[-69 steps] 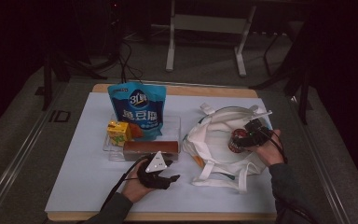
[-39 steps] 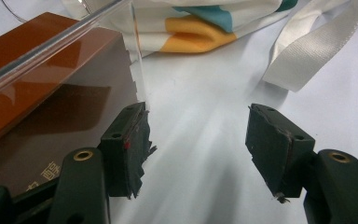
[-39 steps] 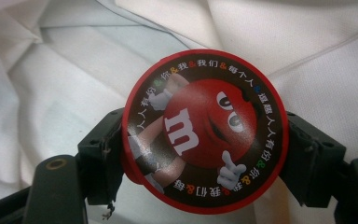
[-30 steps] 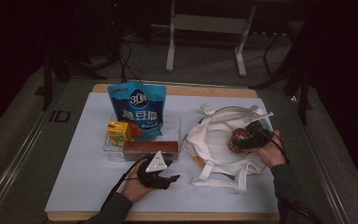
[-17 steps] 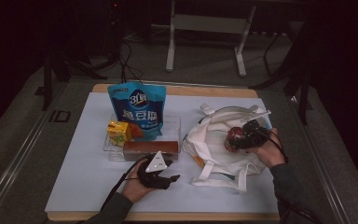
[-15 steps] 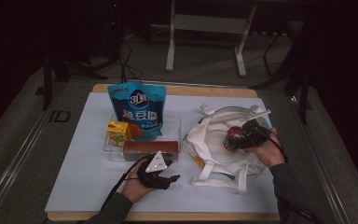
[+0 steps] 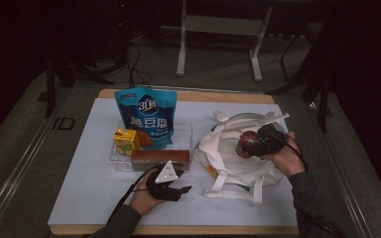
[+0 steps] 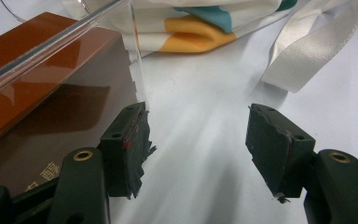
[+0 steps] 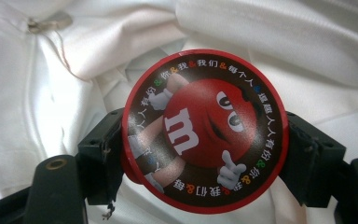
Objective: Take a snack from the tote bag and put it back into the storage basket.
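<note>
R gripper [image 7: 258, 143] is clamped on a round red candy tub [image 9: 205, 130]: one jaw on each side of its rim, lid w/ the cartoon face turned toward the gripper's camera. Side grip makes sense, since the rim is the only part narrow and firm enough for two flat pads. The tub sits at the right of the table, held over the mouth of the white tote bag [image 7: 238, 163], w/ white cloth right behind it in the right gripper view. Judging by that, it's either going into the bag or coming out; can't tell which from this alone.

L gripper [image 7: 171, 186] rests low at the near centre, jaws apart, nothing between them, just bare white table cover [image 8: 200, 140]. Its left pad [image 8: 126, 149] sits just beside the corner of the clear tray [image 7: 116, 156], which holds a brown box [image 7: 159, 157], a yellow juice carton [image 7: 126, 140] and a blue snack pouch [image 7: 147, 116] propped upright at the far side. Probably parked there to be ready for the next item, and well apart from the bag so it doesn't crowd the R hand. A bag strap [image 8: 307, 51] lies loose toward it.
</note>
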The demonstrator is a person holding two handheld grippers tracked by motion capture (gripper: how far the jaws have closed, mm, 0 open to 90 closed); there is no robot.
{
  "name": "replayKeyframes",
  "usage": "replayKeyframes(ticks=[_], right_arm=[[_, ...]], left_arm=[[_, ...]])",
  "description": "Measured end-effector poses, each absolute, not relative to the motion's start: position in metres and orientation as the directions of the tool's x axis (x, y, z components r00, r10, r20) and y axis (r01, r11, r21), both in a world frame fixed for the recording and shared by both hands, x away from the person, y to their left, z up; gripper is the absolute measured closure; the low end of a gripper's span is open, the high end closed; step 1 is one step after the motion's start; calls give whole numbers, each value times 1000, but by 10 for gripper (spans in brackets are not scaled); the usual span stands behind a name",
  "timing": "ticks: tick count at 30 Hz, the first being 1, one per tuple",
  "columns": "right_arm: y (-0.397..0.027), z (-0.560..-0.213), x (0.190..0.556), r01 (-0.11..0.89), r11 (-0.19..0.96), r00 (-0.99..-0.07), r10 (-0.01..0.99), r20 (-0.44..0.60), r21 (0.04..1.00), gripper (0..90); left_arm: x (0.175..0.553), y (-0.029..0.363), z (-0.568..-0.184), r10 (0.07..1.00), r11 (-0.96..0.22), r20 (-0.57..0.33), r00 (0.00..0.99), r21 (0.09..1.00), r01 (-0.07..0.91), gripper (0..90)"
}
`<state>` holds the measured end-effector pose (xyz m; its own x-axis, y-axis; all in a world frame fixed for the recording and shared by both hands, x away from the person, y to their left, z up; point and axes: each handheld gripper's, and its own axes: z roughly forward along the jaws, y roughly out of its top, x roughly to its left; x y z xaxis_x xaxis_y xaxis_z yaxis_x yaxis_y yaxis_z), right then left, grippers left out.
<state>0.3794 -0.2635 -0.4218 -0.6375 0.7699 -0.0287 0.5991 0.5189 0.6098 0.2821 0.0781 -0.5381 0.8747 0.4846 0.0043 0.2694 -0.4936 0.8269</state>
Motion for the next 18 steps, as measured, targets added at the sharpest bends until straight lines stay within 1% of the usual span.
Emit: replayKeyframes(ticks=[18], right_arm=[[-251,-395,374,549,548,-679,733,-45,631,255]], left_arm=[[282,78,-538,484,-495,6,875,827,268,390]])
